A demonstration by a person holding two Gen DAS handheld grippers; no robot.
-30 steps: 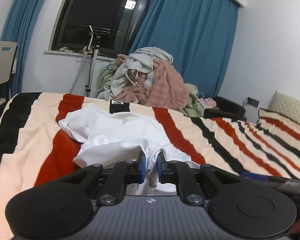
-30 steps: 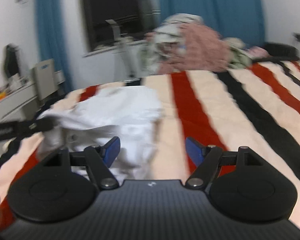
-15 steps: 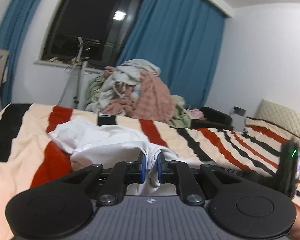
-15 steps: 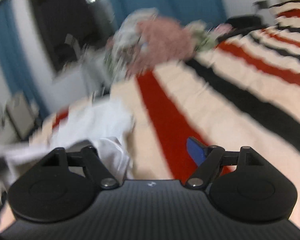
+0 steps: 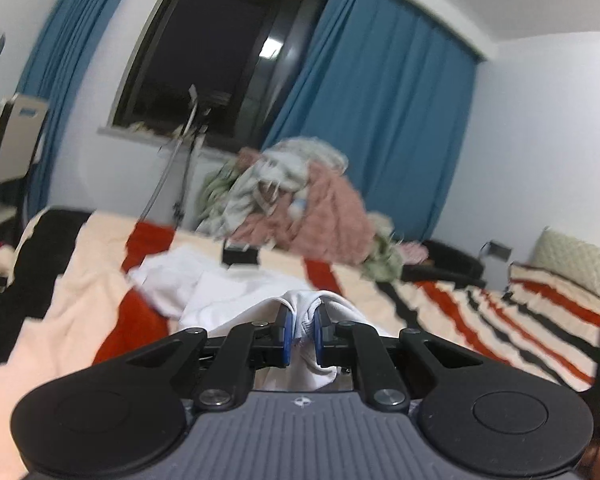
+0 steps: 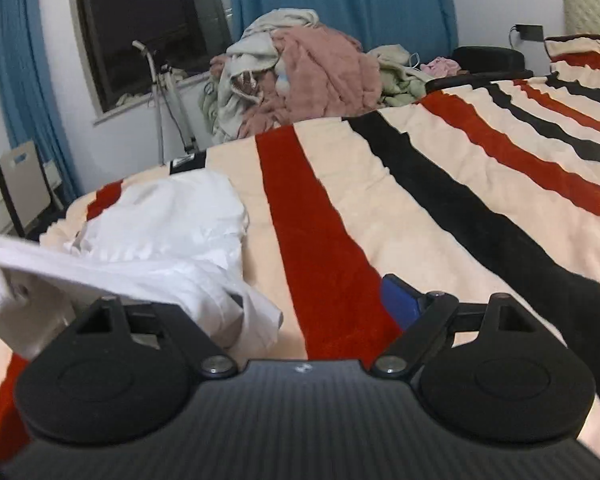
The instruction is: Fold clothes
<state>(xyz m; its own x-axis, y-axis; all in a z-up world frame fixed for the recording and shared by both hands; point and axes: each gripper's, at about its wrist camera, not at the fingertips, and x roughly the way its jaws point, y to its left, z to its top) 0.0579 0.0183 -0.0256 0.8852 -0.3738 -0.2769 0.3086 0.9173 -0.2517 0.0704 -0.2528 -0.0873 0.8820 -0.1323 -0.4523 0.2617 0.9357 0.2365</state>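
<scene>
Our left claw (image 5: 301, 330) pinches the white shirt (image 6: 172, 236), lifted off the striped bed (image 6: 440, 216). Right claw (image 6: 320, 300) gapes wide, empty. Shirt crumpled; no fold made. Laundry pile (image 6: 296, 72) waits untouched.

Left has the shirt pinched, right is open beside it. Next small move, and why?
Probably slide the right hand-held gripper left onto the loose white fold and close on it. The left hand-held gripper is shut on one bunch of the shirt, while the right one's jaws stand wide open over the blanket, holding nothing. The shirt lies crumpled; a second grip would let it be spread for folding.
</scene>
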